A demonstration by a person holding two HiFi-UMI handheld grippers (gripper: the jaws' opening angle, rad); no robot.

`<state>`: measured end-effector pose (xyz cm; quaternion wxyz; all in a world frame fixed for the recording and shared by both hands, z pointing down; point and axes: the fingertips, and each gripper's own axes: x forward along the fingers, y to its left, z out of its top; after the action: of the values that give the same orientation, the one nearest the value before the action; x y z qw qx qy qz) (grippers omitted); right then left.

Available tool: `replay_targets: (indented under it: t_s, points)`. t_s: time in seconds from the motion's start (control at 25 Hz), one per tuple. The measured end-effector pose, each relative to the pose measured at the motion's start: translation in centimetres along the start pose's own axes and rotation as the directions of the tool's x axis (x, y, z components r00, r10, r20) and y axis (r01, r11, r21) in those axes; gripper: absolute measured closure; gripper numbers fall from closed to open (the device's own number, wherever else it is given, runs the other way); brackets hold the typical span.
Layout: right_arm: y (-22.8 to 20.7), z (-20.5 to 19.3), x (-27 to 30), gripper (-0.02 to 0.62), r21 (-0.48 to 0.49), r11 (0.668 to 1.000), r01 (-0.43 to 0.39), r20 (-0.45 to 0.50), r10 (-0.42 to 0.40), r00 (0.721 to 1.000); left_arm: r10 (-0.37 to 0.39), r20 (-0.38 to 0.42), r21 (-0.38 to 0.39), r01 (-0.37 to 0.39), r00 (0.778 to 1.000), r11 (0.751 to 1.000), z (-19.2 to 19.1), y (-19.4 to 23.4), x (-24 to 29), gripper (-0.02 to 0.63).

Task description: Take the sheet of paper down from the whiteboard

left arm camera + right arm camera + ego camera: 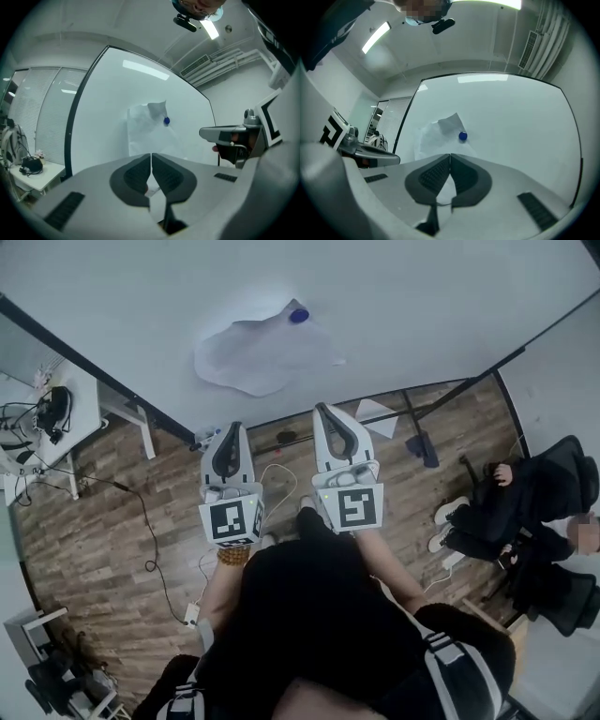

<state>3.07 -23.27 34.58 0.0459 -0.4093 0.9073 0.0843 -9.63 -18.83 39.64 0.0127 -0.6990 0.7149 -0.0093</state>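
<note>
We keep both claws pressed together with nothing pinched. The pads of our left gripper (151, 160) meet in a thin line, and so do those of our right gripper (449, 161). The sheet of paper (265, 357) hangs crumpled on the whiteboard (441, 306) ahead of both grippers. A blue magnet (298, 314) pins it near its upper corner, where the paper folds over. Neither gripper touches the sheet. To our right a person in dark clothes (525, 512) sits beside the board's stand.

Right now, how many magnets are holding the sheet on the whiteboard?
1: a blue magnet near the top right corner of the sheet. Another could be hidden under its folds.
</note>
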Motion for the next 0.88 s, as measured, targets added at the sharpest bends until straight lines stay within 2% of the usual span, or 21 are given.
replay_targets:
  t_s: [0.2, 0.32, 0.48, 0.64, 0.88]
  points:
    - [-2.2, 0.0, 1.9, 0.595, 0.015, 0.998, -0.055, 0.017, 0.054, 0.998, 0.077, -0.030, 0.002, -0.077, 0.997, 0.997, -0.8, 0.2, 1.7, 0.591]
    - [-3.1, -0.5, 2.9, 0.595, -0.014, 0.998, -0.069, 0.018, 0.069, 0.997, 0.105, -0.038, -0.009, -0.106, 0.994, 0.994, -1.2, 0.5, 2.4, 0.591]
    - [-4.1, -0.3, 3.9, 0.595, -0.021, 0.998, -0.055, 0.025, 0.056, 0.998, 0.104, -0.041, -0.015, -0.104, 0.994, 0.994, -1.4, 0.7, 3.0, 0.591]
    - [-3.3, 0.8, 4.5, 0.595, -0.041, 0.999, -0.035, 0.039, 0.036, 0.999, 0.087, -0.004, -0.032, -0.087, 0.996, 0.996, -0.7, 2.4, 3.2, 0.584]
    - [-2.6, 1.7, 5.5, 0.595, -0.108, 0.994, -0.003, 0.021, 0.006, 1.000, 0.043, 0.038, -0.064, -0.041, 0.998, 0.997, -0.1, 3.8, 3.9, 0.515]
